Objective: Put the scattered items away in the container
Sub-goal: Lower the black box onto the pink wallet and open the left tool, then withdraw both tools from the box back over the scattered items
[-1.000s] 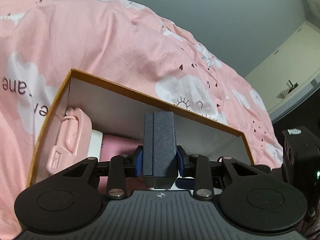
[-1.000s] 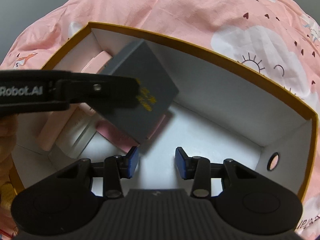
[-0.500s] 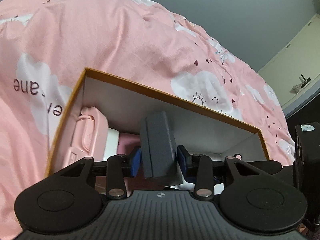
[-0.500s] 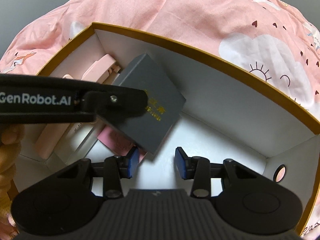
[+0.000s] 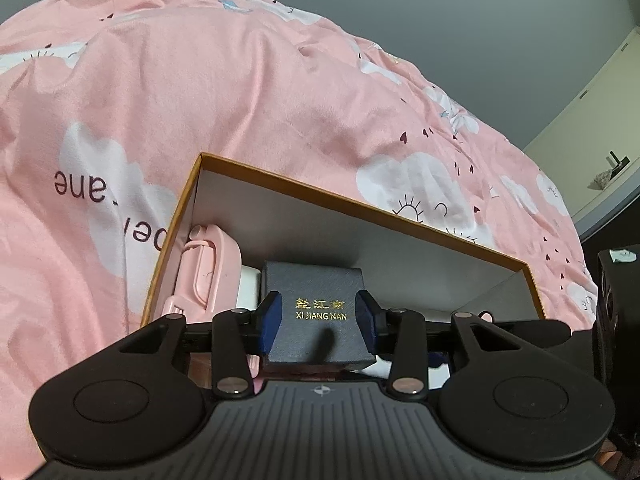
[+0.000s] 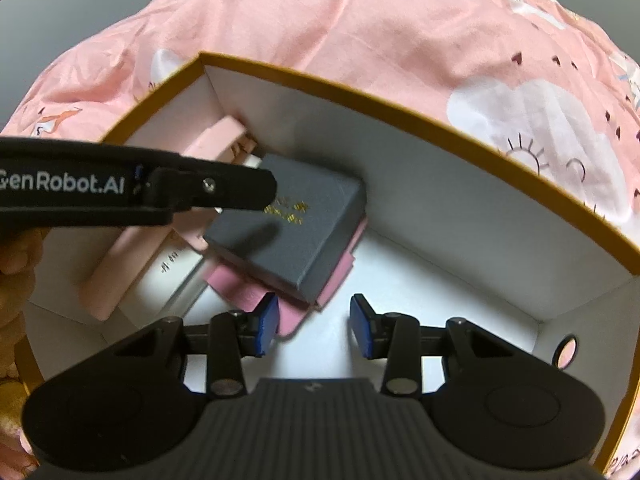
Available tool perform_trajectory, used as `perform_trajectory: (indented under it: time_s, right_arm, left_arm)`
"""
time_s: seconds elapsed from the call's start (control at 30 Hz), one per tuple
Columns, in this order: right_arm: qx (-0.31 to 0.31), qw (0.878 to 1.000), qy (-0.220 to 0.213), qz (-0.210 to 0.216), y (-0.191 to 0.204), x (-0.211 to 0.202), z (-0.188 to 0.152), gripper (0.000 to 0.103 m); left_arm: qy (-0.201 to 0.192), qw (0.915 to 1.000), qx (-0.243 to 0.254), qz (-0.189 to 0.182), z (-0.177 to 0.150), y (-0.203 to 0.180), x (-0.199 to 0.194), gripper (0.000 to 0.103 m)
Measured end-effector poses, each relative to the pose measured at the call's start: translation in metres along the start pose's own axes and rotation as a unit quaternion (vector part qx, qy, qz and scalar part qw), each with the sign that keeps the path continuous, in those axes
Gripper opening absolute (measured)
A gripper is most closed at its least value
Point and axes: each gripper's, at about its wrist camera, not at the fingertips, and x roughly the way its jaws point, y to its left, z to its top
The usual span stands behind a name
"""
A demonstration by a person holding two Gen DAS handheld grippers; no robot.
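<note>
A dark gift box (image 5: pixel 316 316) with gold lettering is seen lying flat inside the orange-rimmed cardboard box (image 5: pixel 360 204), resting on a pink pouch (image 6: pixel 296 312) beside a pink case (image 5: pixel 204 268) and a white carton (image 6: pixel 168 276). The left gripper (image 5: pixel 318 322) has just been opened wider; its blue pads are seen flanking the gift box, which appears released rather than pinched. The right gripper (image 6: pixel 314 324) is held open and empty over the bare white floor of the cardboard box.

The gift box is judged rigid and light, its textured covering offering fair friction; its flat opposite sides are judged the safest place for a grip, since the lid could lift if only the top were taken. The pouch beneath looks soft, so the stack may rock.

The near wall of the cardboard box is hidden behind both gripper bodies. Whether the left pads touch the gift box's sides cannot be told. Any items left outside on the pink bedspread (image 5: pixel 200 92) are not visible.
</note>
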Motion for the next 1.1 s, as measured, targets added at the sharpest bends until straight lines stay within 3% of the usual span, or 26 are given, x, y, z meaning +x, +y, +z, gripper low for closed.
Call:
perform_trajectory:
  time_s: [0.13, 0.57, 0.9, 1.1]
  right_arm:
    - [-0.003, 1.000, -0.009, 0.009, 0.006, 0.002, 0.005, 0.036]
    - [0.009, 1.000, -0.002, -0.003, 0.012, -0.005, 0.010, 0.036]
    - [0.024, 1.000, -0.004, -0.004, 0.026, -0.035, 0.000, 0.040]
    - [0.041, 0.999, -0.013, -0.008, 0.035, -0.074, -0.012, 0.044]
  left_arm:
    - [-0.001, 1.0000, 0.005, 0.000, 0.001, 0.001, -0.002, 0.046]
    - [-0.004, 0.9996, 0.021, 0.018, -0.003, -0.003, -0.020, 0.044]
    - [0.002, 0.9987, 0.039, 0.032, -0.011, -0.014, -0.059, 0.044]
    - [0.003, 0.9980, 0.045, 0.044, -0.020, -0.020, -0.087, 0.044]
